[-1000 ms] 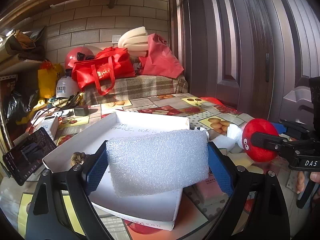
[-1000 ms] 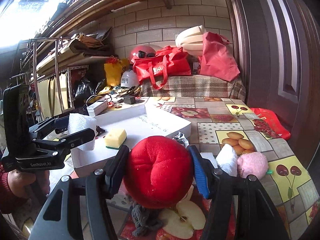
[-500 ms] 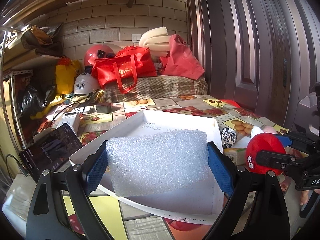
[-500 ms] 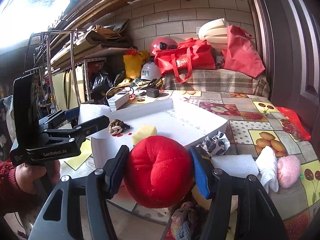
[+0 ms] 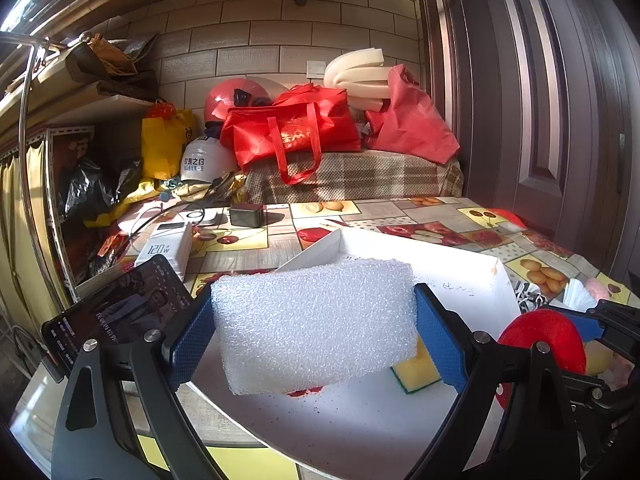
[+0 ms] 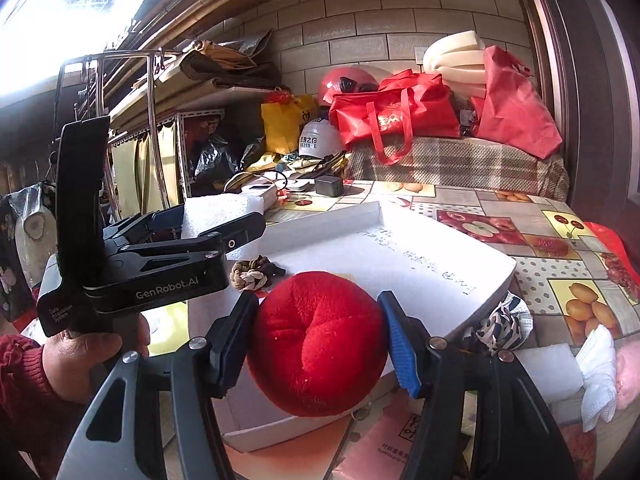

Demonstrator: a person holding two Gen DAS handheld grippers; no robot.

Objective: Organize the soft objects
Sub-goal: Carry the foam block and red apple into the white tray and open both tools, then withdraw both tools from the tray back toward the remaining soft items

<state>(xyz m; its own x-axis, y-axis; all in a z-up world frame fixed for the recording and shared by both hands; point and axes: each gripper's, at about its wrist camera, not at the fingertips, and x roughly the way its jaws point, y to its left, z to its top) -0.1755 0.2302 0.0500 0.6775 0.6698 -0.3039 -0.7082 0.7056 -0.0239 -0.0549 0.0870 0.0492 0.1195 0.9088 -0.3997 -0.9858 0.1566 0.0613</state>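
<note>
- The left gripper (image 5: 314, 336) is clamping a white foam block (image 5: 316, 326) between its blue-padded fingers (image 5: 438, 344), holding it level above the near left part of the white tray (image 5: 448, 268).
- In the right wrist view, the person's left hand (image 6: 86, 356), in a red sleeve, is wrapping around the handle of that gripper, which is pointing across the tray's left edge.
- The right gripper (image 6: 318, 338) is squeezing a red plush ball (image 6: 318, 342) between its fingers (image 6: 400, 348), holding it over the tray's near edge.
- In the left wrist view, the red plush ball (image 5: 546, 338) is showing at the right side of the tray, just beside the foam block's holder.
- A yellow sponge (image 5: 416, 370) is lying inside the tray below the foam block.
- A knotted rope piece (image 6: 254, 272) is lying in the tray near the left gripper.
- The tray is sitting on the fruit-patterned tabletop (image 6: 560, 248).
- A patterned cloth (image 6: 502, 324), a white cloth (image 6: 598, 364) and a pink plush (image 6: 628, 376) are lying on the tabletop to the right of the tray.
</note>
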